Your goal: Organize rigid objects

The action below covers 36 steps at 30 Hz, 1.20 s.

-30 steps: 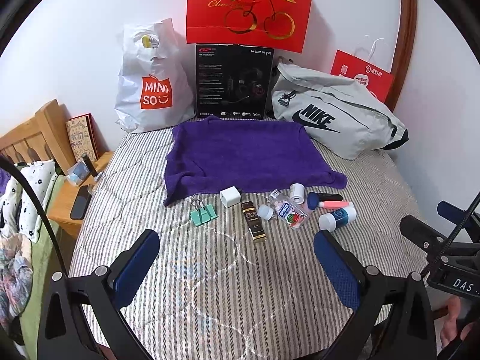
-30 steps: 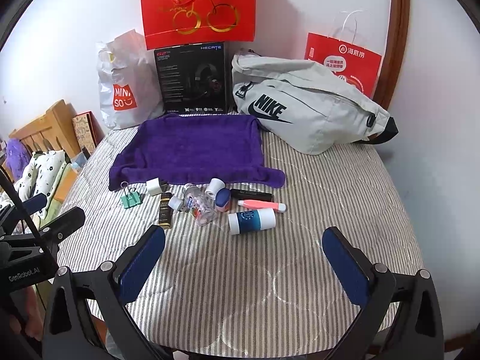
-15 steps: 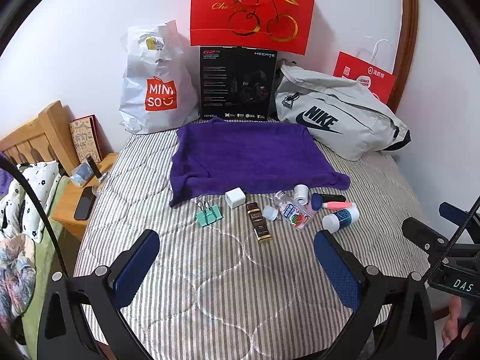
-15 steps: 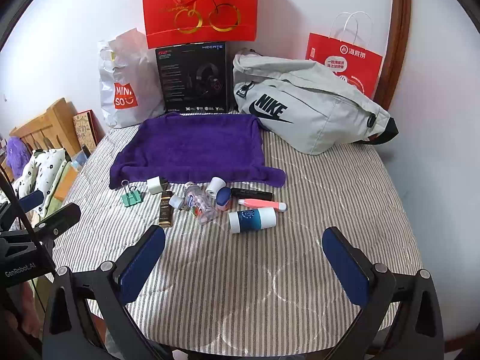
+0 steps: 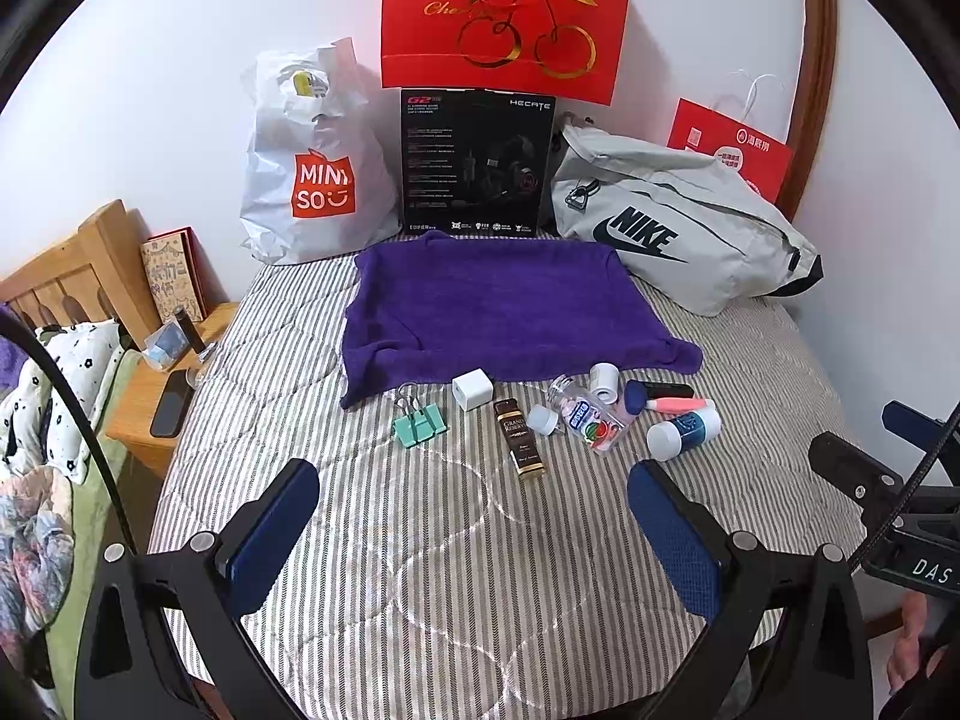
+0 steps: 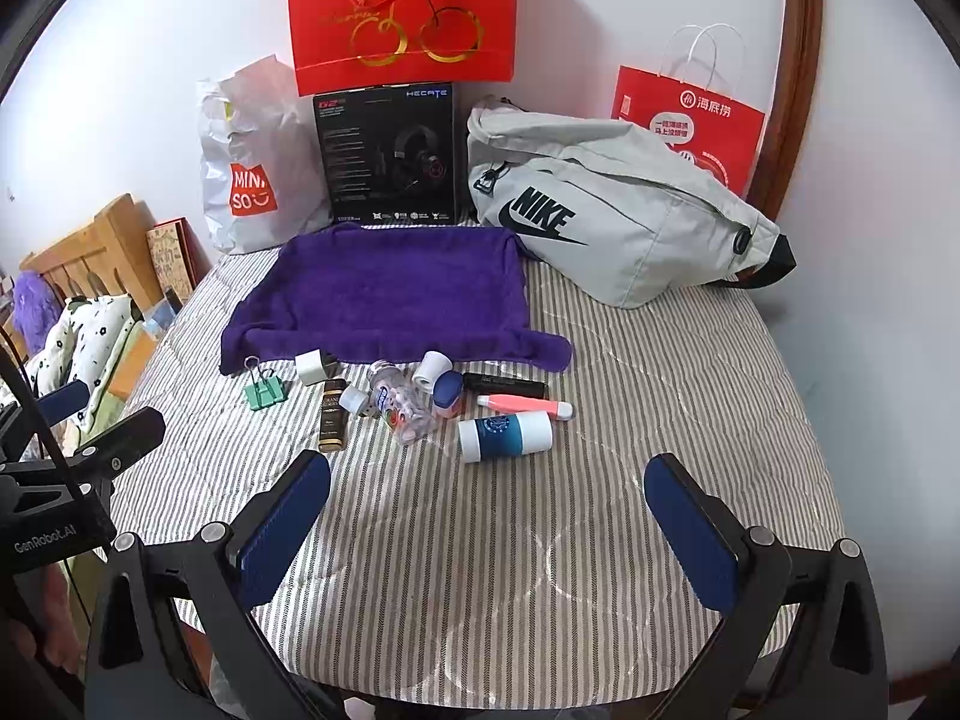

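Small items lie in a row on the striped bed, just in front of a purple towel: a green binder clip, a white cube, a brown sachet, a clear bottle, a pink pen and a blue-and-white tube. My left gripper and right gripper are both open and empty, hovering short of the row.
A white shopping bag, a black headset box, a grey sling bag and red paper bags stand along the back wall. A wooden nightstand with a phone sits left of the bed.
Both grippers have drawn back and risen slightly, so the row of items sits a little lower and farther in each view. Nothing on the bed has moved.
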Motion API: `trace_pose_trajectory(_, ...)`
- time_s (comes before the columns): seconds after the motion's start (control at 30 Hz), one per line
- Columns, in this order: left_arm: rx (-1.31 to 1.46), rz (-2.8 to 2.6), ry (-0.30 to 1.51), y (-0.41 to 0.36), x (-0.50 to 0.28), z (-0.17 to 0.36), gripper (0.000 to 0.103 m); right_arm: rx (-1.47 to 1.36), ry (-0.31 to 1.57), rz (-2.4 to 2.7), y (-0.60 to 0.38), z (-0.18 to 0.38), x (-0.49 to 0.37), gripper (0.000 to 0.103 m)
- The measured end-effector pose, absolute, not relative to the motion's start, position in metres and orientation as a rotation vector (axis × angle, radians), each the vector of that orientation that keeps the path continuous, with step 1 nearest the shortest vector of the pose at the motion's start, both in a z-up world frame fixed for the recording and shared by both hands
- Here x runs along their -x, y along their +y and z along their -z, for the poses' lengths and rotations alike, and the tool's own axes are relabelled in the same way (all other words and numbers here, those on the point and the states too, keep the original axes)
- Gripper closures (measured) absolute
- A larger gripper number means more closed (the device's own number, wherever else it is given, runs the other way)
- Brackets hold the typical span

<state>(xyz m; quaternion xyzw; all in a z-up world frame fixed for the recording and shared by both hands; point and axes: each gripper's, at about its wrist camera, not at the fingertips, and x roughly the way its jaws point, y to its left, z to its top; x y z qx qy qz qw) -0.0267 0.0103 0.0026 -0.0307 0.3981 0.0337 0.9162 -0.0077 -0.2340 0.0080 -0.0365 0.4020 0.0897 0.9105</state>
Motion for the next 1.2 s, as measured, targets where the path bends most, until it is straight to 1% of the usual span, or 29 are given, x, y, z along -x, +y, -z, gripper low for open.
trace_pose_trajectory(1.2,0.058,-0.067,0.82,0.0062,0.0289,-0.0026,0.0,0.07,0.829,-0.179,-0.2371,-0.007,0.0104,0.0)
